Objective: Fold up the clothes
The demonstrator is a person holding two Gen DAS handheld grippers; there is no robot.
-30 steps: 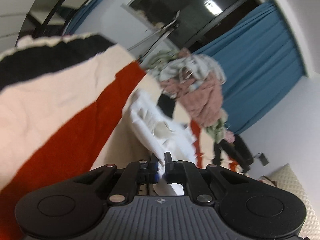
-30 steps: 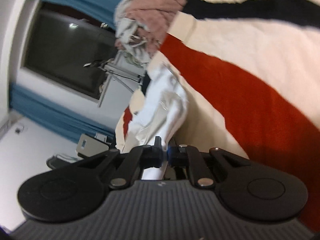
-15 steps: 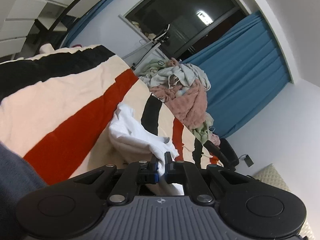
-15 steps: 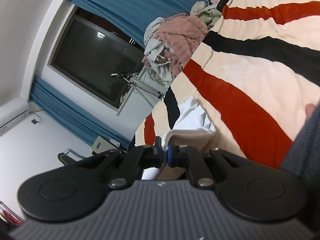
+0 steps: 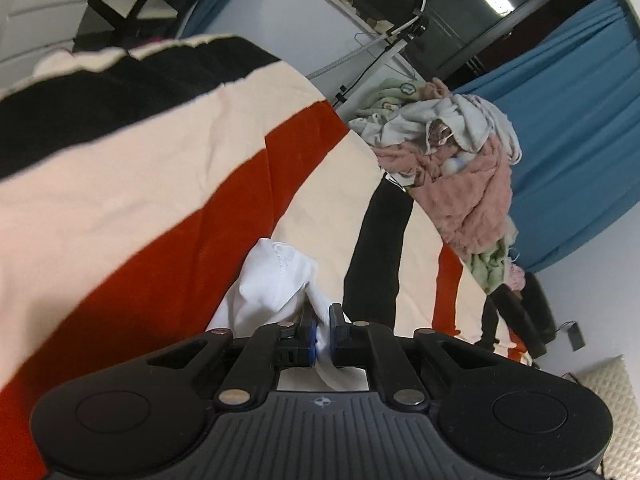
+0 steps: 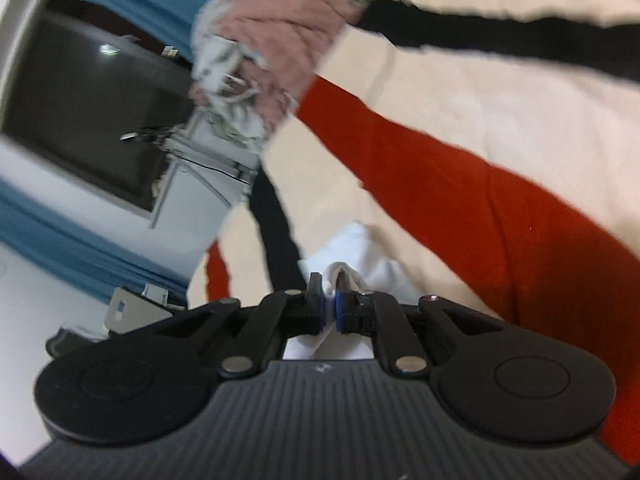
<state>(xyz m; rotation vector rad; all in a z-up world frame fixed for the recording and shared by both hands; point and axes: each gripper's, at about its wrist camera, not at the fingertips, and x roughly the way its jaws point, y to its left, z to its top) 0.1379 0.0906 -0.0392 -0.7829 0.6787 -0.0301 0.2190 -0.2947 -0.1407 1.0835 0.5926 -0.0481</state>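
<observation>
A white garment (image 5: 276, 276) lies bunched on a bed covered by a cream, red and black striped blanket (image 5: 160, 184). My left gripper (image 5: 323, 334) is shut on an edge of the white garment, close to the blanket. My right gripper (image 6: 328, 312) is shut on another part of the same white garment (image 6: 360, 256), also low over the blanket (image 6: 480, 128). Most of the garment is hidden behind the gripper bodies.
A pile of unfolded clothes (image 5: 452, 160), pink, grey and green, sits at the far end of the bed; it also shows in the right wrist view (image 6: 264, 60). Behind it are a dark window (image 5: 460, 20), blue curtains (image 5: 568, 128) and a metal stand (image 6: 208, 160).
Both grippers have dropped back down close to the blanket, still holding the white garment, which now lies more bunched right in front of the fingers. The views are tilted and blurred from motion.
</observation>
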